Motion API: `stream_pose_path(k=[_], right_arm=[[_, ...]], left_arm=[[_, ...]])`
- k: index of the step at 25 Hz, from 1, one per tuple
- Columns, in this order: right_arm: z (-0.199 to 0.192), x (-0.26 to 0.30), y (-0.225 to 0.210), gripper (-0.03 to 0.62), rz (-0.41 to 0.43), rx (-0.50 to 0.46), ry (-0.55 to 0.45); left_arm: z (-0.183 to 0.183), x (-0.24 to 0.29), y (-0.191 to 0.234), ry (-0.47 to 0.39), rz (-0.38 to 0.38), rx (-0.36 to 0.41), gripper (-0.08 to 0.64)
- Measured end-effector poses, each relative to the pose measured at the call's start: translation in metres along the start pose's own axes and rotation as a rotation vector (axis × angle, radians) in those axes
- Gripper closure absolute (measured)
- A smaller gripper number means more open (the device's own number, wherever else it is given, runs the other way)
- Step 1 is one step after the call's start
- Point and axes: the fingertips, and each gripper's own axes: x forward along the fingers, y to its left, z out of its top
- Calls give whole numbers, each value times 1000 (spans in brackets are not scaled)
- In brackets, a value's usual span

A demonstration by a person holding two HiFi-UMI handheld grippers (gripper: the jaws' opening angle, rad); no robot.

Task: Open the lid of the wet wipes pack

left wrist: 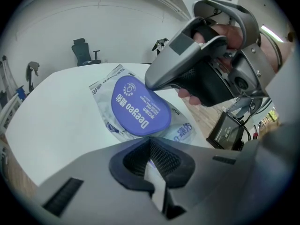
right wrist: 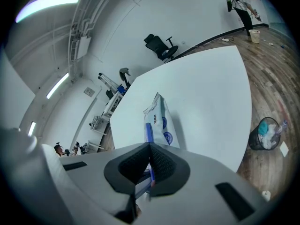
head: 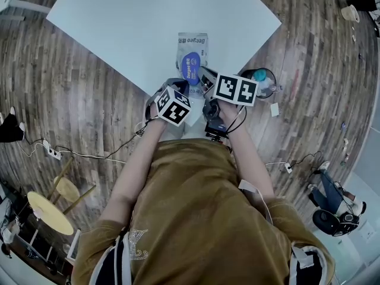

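The wet wipes pack [head: 192, 47] lies near the close edge of the white table [head: 119, 22], its blue oval lid [head: 191, 67] facing up. My left gripper [head: 181, 88] is at the pack's near end. In the left gripper view a pale strip of the pack [left wrist: 112, 125] sits between its shut jaws [left wrist: 151, 162]. My right gripper [head: 205, 76] comes in from the right, and its grey tip touches the lid [left wrist: 139, 107]. In the right gripper view the lid's blue edge [right wrist: 148, 131] runs between the shut jaws [right wrist: 149, 165], standing off the pack [right wrist: 164, 121].
A black waste bin [head: 261, 82] holding rubbish stands on the wood floor by the table's right corner. An office chair [right wrist: 161, 46] and a person [right wrist: 243, 6] are far off by the wall. Cables and a yellow stool [head: 50, 212] are on the floor to my left.
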Motion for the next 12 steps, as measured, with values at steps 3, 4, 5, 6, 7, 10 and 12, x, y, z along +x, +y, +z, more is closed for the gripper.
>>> stream_pose_path(k=[3, 4, 5, 6, 7, 10, 12], right_arm=[[0, 0, 2, 583, 5, 1, 2], [1, 0, 3, 583, 11, 4, 3], [1, 0, 4, 583, 22, 9, 2], [2, 0, 8, 583, 40, 18, 0], [3, 0, 13, 583, 55, 23, -3], [5, 5, 28, 584, 50, -48, 4], [4, 7, 32, 584, 56, -70, 15]], left_arm=[[0, 0, 0, 2, -3, -1, 558], [1, 1, 0, 2, -4, 0, 558], [2, 1, 0, 3, -5, 1, 558], [2, 2, -1, 4, -6, 4, 558], [2, 2, -1, 6, -7, 8, 558], [2, 3, -2, 10, -9, 12, 558], [3, 3, -3, 9, -14, 8, 558]])
